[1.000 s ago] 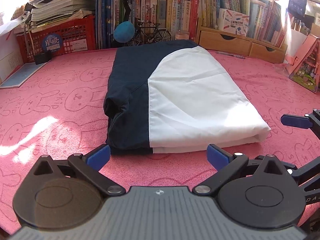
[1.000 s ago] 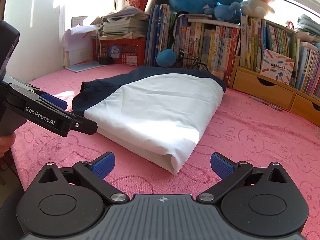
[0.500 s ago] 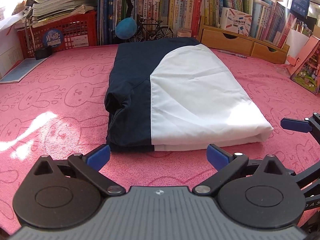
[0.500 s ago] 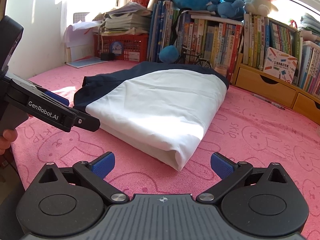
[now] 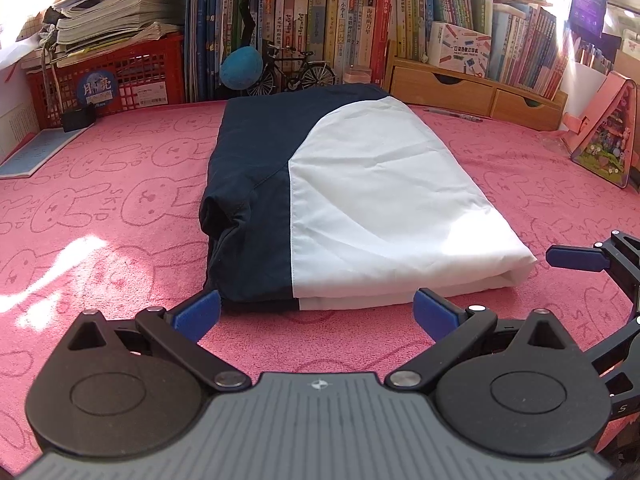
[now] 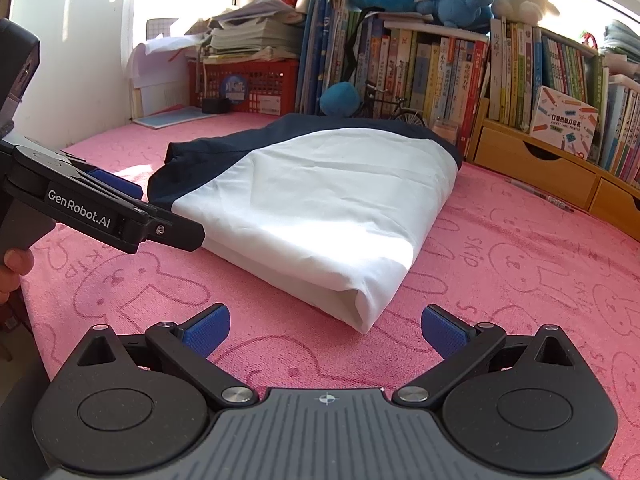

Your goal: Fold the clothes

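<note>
The garment [image 5: 352, 204], navy and white, is lying folded into a neat rectangle on the pink cloth [image 5: 100, 208], in front of the books [image 5: 344, 28]; the left gripper [image 5: 316, 314] is hovering just before its near edge, jaws spread wide and gripping nothing; the right gripper [image 6: 326, 330] is sitting off the white corner, jaws likewise gaping wide and empty; in the right view a hand [image 6: 12, 268] is showing at the left gripper's handle.
</note>
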`<action>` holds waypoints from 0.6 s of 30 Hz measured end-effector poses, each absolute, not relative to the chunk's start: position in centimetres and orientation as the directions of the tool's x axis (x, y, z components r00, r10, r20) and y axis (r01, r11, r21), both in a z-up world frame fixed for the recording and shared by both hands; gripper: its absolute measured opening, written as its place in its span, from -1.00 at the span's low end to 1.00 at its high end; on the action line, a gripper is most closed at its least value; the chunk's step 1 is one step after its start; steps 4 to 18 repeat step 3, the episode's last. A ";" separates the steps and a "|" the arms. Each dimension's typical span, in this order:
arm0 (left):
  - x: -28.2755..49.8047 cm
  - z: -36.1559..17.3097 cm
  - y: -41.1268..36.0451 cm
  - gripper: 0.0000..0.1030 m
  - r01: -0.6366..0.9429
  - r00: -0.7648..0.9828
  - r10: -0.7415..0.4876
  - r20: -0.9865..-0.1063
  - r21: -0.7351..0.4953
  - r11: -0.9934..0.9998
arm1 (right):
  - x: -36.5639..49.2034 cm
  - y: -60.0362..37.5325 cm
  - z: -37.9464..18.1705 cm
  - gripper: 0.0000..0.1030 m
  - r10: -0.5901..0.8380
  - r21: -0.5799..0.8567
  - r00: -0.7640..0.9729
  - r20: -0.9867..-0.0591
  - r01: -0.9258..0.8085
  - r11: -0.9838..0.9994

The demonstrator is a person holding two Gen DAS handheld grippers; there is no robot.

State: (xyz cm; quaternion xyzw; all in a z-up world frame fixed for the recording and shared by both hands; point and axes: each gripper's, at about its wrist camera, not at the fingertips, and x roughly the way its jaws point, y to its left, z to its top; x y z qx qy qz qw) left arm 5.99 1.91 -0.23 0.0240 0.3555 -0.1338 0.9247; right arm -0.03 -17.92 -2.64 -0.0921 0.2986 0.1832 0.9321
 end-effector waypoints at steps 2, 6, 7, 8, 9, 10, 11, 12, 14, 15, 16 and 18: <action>5.9 -0.3 1.8 1.00 0.264 0.713 -0.223 -0.665 -0.039 0.964 | 0.0 -17.9 -2.7 1.00 0.287 -0.060 0.753 -0.592 -0.396 0.916; 5.9 -0.3 1.7 1.00 0.264 0.713 -0.219 -0.666 -0.034 0.964 | 0.0 -17.9 -2.7 1.00 0.287 -0.059 0.753 -0.592 -0.396 0.916; 5.9 -0.3 1.7 1.00 0.264 0.713 -0.219 -0.666 -0.034 0.964 | 0.0 -17.9 -2.7 1.00 0.287 -0.059 0.753 -0.592 -0.396 0.916; 5.9 -0.3 1.7 1.00 0.264 0.713 -0.219 -0.666 -0.034 0.964 | 0.0 -17.9 -2.7 1.00 0.287 -0.059 0.753 -0.592 -0.396 0.916; 5.9 -0.3 1.7 1.00 0.264 0.713 -0.219 -0.666 -0.034 0.964 | 0.0 -17.9 -2.7 1.00 0.287 -0.059 0.753 -0.592 -0.396 0.916; 5.9 -0.3 1.7 1.00 0.264 0.713 -0.219 -0.666 -0.034 0.964 | 0.0 -17.9 -2.7 1.00 0.287 -0.059 0.753 -0.592 -0.396 0.916; 5.9 -0.3 1.7 1.00 0.264 0.713 -0.219 -0.666 -0.034 0.964 | 0.0 -17.9 -2.7 1.00 0.287 -0.059 0.753 -0.592 -0.396 0.916; 5.9 -0.3 1.7 1.00 0.264 0.713 -0.219 -0.666 -0.034 0.964 | 0.0 -17.9 -2.7 1.00 0.287 -0.059 0.753 -0.592 -0.396 0.916; 5.9 -0.3 1.7 1.00 0.264 0.713 -0.219 -0.666 -0.034 0.964 | 0.0 -17.9 -2.7 1.00 0.287 -0.059 0.753 -0.592 -0.396 0.916; 5.9 -0.3 1.7 1.00 0.264 0.713 -0.219 -0.666 -0.034 0.964 | 0.0 -17.9 -2.7 1.00 0.287 -0.059 0.753 -0.592 -0.396 0.916; 5.9 -0.3 1.7 1.00 0.264 0.713 -0.219 -0.666 -0.034 0.964 | 0.0 -17.9 -2.7 1.00 0.287 -0.059 0.753 -0.592 -0.396 0.916; 5.9 -0.3 1.7 1.00 0.264 0.713 -0.219 -0.666 -0.034 0.964 | 0.0 -17.9 -2.7 1.00 0.287 -0.059 0.753 -0.592 -0.396 0.916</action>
